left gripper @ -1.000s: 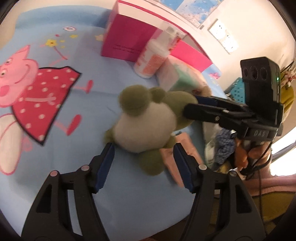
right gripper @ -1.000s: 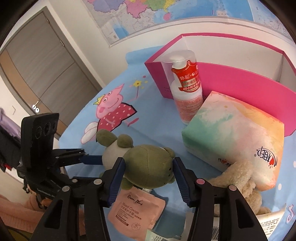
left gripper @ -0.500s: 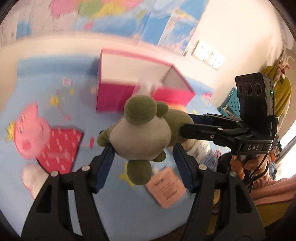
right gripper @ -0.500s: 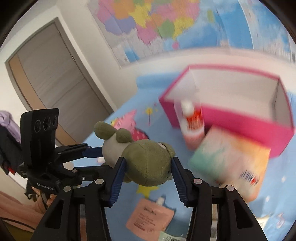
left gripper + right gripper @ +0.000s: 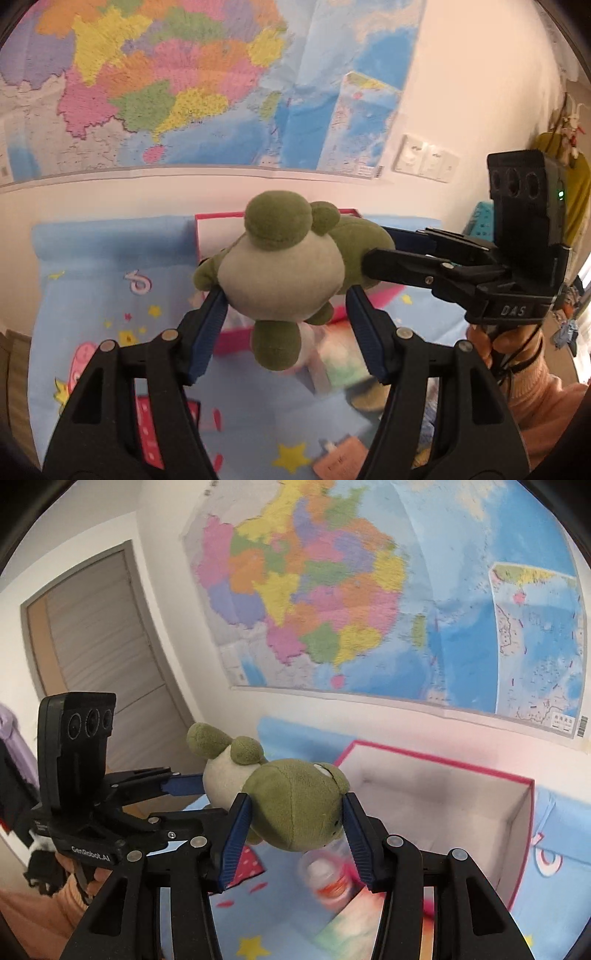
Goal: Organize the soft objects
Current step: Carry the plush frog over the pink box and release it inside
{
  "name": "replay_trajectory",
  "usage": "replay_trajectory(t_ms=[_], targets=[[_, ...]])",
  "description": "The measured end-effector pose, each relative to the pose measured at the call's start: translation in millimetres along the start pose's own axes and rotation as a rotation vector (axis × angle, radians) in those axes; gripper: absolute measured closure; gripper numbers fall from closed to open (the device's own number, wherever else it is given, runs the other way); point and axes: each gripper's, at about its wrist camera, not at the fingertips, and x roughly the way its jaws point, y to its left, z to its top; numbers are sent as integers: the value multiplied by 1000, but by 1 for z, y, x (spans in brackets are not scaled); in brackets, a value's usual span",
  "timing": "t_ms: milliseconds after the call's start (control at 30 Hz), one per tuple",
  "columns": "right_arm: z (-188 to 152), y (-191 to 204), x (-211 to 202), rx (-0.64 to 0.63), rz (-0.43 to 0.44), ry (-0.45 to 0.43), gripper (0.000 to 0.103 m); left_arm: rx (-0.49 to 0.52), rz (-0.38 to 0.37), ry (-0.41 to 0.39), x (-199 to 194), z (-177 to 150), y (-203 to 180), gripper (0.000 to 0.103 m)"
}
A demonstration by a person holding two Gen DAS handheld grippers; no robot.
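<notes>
A green frog plush (image 5: 280, 273) with a pale belly hangs in the air, held from two sides. My left gripper (image 5: 286, 295) is shut on its belly, blue pads pressing either flank. My right gripper (image 5: 295, 801) is shut on its green head (image 5: 295, 808). In the left wrist view the right gripper (image 5: 380, 247) comes in from the right, a hand below it. Seen from the right wrist, the left gripper (image 5: 199, 794) enters from the left. Behind and below the plush stands an open pink box (image 5: 436, 760) with a white inside.
A blue cartoon sheet (image 5: 110, 258) covers the surface below. On it stand a pump bottle (image 5: 325, 878) and a blurred pastel tissue pack (image 5: 354, 923); a pink sachet (image 5: 336, 461) and a beige plush (image 5: 369, 402) lie nearby. A wall map (image 5: 332, 609) hangs behind, a door (image 5: 103, 657) at left.
Both grippers have risen together with the frog plush, lifting it off the sheet. Both views have tilted up, so the wall map now fills the top.
</notes>
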Motion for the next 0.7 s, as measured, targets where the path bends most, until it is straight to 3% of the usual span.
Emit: replay_trajectory(t_ms=[367,700], targets=[[2,-77,70,134,-55,126,52,-63,43,175,113,18,33,36],[-2,-125,119,253,-98,208,50,-57,126,252,167,28,38,40]])
